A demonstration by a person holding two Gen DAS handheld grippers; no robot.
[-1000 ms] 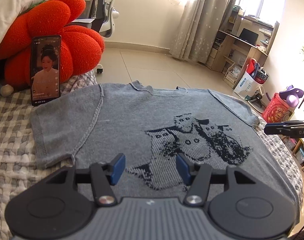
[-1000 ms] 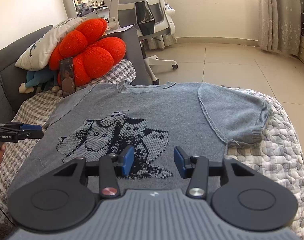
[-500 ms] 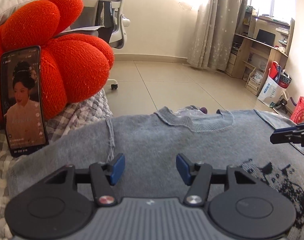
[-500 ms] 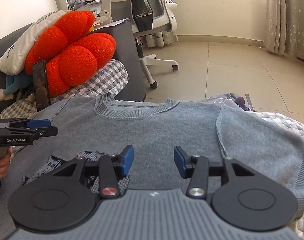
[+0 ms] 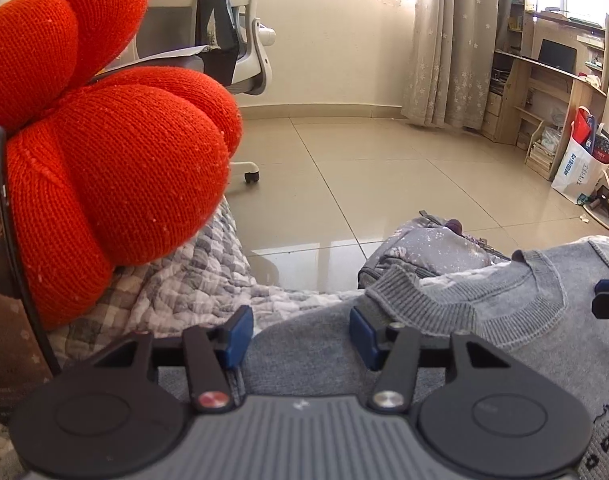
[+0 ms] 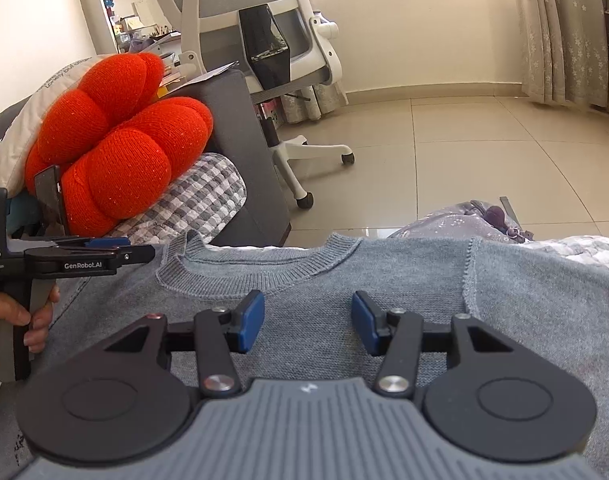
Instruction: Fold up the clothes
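Both tongs gape over grey sweater (image 6: 524, 304).

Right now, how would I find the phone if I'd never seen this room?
Find the big orange cushion on the checked blanket. A dark, flat phone stands upright, leaning against its front. It is the only thin, hard, shiny thing among all the soft, knitted ones.

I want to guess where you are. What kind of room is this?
Probably a room in someone's home, a bedroom or study: a grey sweater on a checked quilt, an office chair, and a wooden desk by curtains.
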